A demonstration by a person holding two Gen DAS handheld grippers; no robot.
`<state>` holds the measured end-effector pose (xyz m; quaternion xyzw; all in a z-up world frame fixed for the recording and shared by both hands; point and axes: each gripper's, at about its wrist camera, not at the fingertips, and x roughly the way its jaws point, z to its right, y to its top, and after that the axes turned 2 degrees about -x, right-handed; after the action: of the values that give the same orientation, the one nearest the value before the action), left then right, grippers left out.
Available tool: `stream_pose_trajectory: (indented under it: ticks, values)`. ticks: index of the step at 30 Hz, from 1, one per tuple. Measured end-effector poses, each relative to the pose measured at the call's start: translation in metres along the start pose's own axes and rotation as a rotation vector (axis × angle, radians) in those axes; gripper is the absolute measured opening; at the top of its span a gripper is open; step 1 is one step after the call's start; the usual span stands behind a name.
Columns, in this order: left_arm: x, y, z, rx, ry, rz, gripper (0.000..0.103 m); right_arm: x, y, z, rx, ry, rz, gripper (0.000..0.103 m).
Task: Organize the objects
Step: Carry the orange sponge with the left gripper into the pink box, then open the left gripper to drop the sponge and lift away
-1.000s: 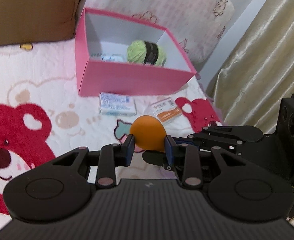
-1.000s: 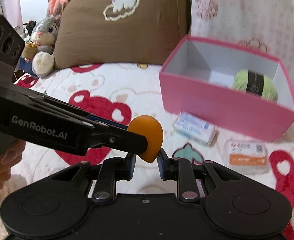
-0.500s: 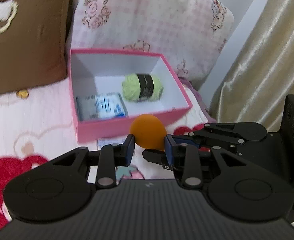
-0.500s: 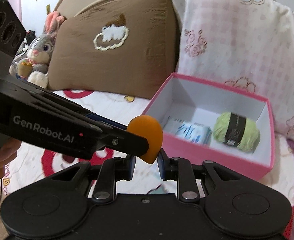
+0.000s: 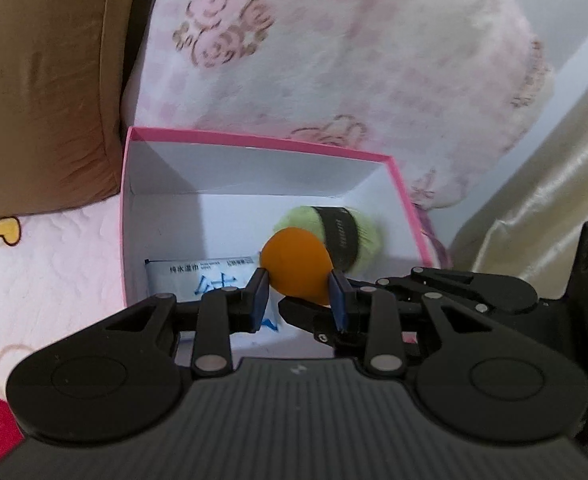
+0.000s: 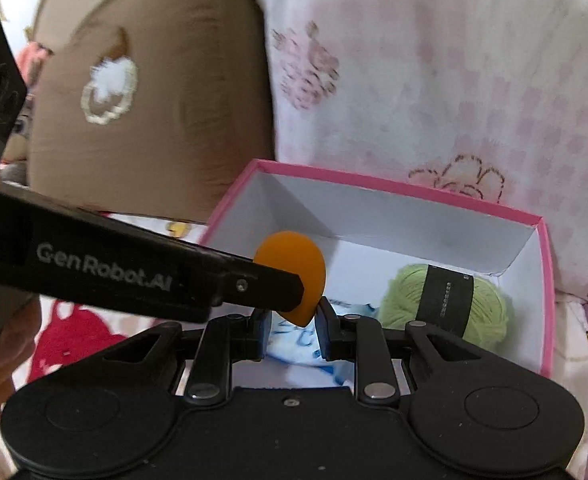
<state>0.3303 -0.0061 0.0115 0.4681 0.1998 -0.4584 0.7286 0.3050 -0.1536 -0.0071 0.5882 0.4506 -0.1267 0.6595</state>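
An orange teardrop-shaped sponge [image 5: 297,264] is held between the pads of my left gripper [image 5: 298,294], above the open pink box [image 5: 262,145]. In the right wrist view the sponge [image 6: 294,276] has its narrow tip between the fingers of my right gripper [image 6: 292,328] too, and the left gripper's finger [image 6: 150,276] crosses from the left. Inside the box [image 6: 393,188] lie a green yarn ball with a black band [image 6: 445,300] and a white-and-blue wipes packet [image 5: 198,280].
A brown pillow [image 6: 142,92] and a pink patterned pillow [image 5: 333,52] stand behind the box. A gold curtain [image 5: 553,184] hangs at the right. The box sits on a white bedspread with red bear prints [image 5: 34,264].
Both grippers have moved forward with the sponge, from above the bedspread in front of the box to above the box's inside. The packets on the bedspread have left view.
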Motion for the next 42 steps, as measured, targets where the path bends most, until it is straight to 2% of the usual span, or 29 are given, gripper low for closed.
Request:
stream_pose_trajectory:
  ticks: [4,10,14,19,22,24,27,31,35,39,42]
  values:
    - [0.029,0.009,-0.012,-0.037,0.034,-0.017,0.03,0.035,0.008,0.01,0.014,-0.016,-0.051,0.027]
    - [0.056,0.013,-0.031,-0.116,0.043,-0.027,0.03,0.068,0.015,0.015,0.02,-0.03,-0.098,0.027]
    - [0.068,0.014,-0.036,-0.134,0.045,-0.045,0.03,0.08,0.014,0.015,-0.01,-0.05,-0.126,0.027]
    - [0.079,0.017,-0.042,-0.152,0.041,-0.074,0.031,0.086,0.01,0.02,0.012,-0.04,-0.146,0.028]
    - [0.08,0.016,-0.041,-0.149,0.048,-0.065,0.031,0.089,0.009,0.023,0.026,-0.045,-0.151,0.03]
    - [0.077,0.015,-0.035,-0.117,0.059,-0.054,0.031,0.09,0.007,0.024,0.041,-0.048,-0.152,0.03]
    - [0.062,0.013,-0.027,-0.094,0.037,-0.036,0.031,0.084,0.004,0.028,0.086,-0.031,-0.151,0.03]
    - [0.043,0.01,-0.017,-0.025,0.092,-0.015,0.031,0.067,0.003,0.024,0.068,-0.038,-0.111,0.031]
    - [0.022,0.004,-0.014,-0.019,0.073,-0.017,0.031,0.043,-0.003,0.02,0.071,-0.012,-0.084,0.031]
    - [-0.001,-0.005,-0.004,0.046,0.124,-0.027,0.032,0.012,-0.012,0.016,0.041,0.0,-0.065,0.031]
    - [-0.023,-0.01,0.0,0.053,0.117,-0.041,0.034,-0.01,-0.016,0.007,0.03,0.009,-0.046,0.036]
